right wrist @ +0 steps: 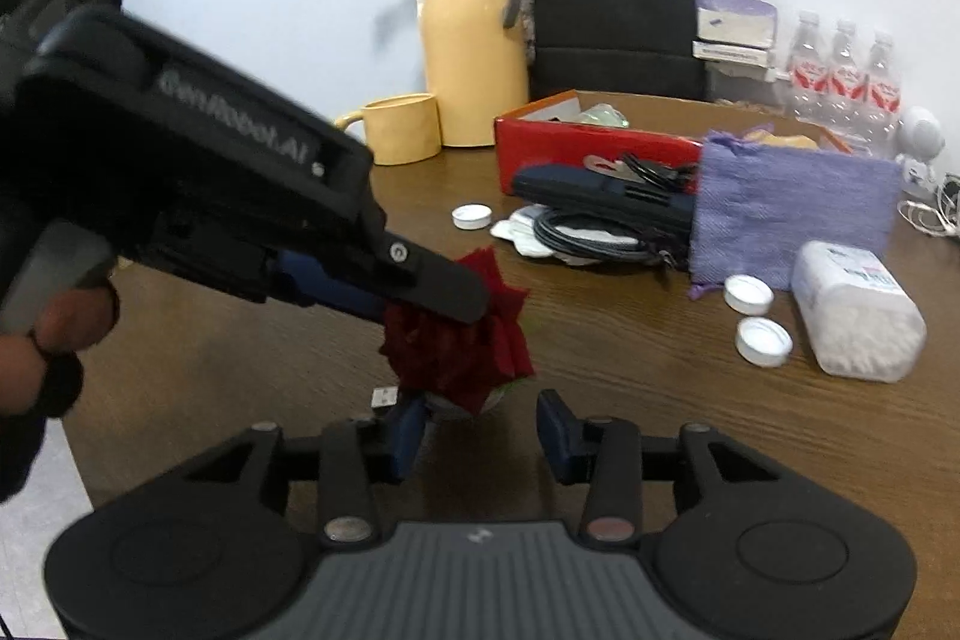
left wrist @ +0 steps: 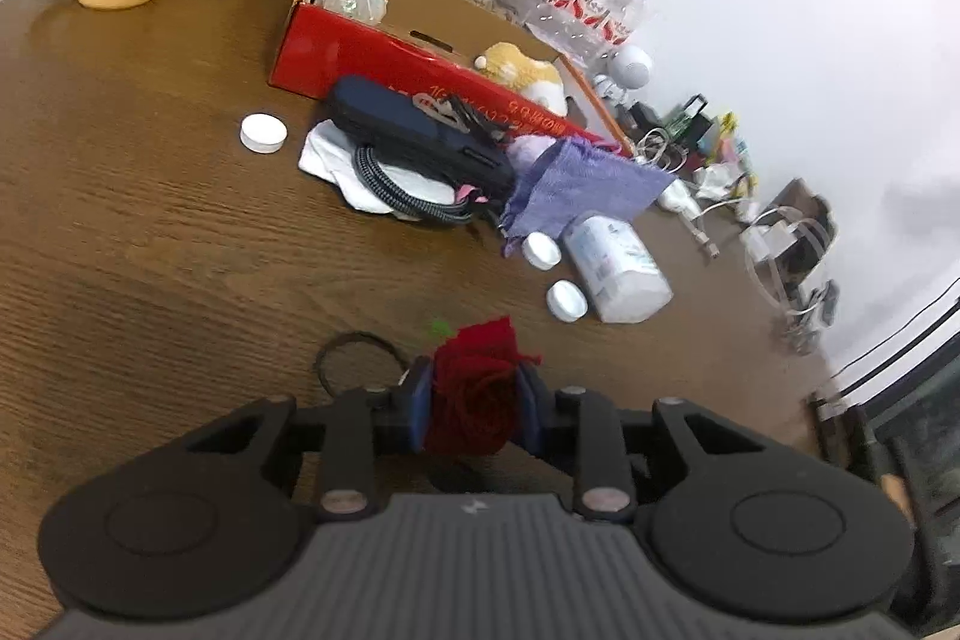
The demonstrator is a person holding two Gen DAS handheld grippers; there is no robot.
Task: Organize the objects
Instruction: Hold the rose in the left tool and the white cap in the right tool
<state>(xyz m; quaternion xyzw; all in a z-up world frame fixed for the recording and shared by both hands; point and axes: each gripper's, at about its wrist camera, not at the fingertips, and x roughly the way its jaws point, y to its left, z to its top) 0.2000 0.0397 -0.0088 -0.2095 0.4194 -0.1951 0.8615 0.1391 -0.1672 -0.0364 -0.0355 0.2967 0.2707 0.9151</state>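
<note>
A dark red fabric rose (left wrist: 474, 394) sits between the blue pads of my left gripper (left wrist: 474, 406), which is shut on it just above the brown table (left wrist: 150, 232). In the right wrist view the same rose (right wrist: 462, 346) hangs under the left gripper (right wrist: 420, 292), which comes in from the left in a person's hand. My right gripper (right wrist: 483, 436) stands open just below and in front of the flower, its pads apart and off the petals. A red cardboard box (left wrist: 360, 52) holds a plush toy (left wrist: 522, 70).
A navy pouch (right wrist: 600, 196), a purple cloth (right wrist: 792, 214), white caps (right wrist: 762, 340), a plastic swab tub (right wrist: 858, 316) and a black hair tie (left wrist: 354, 358) lie on the table. A yellow mug (right wrist: 402, 130), a yellow jug (right wrist: 474, 58), a black bag and water bottles stand behind.
</note>
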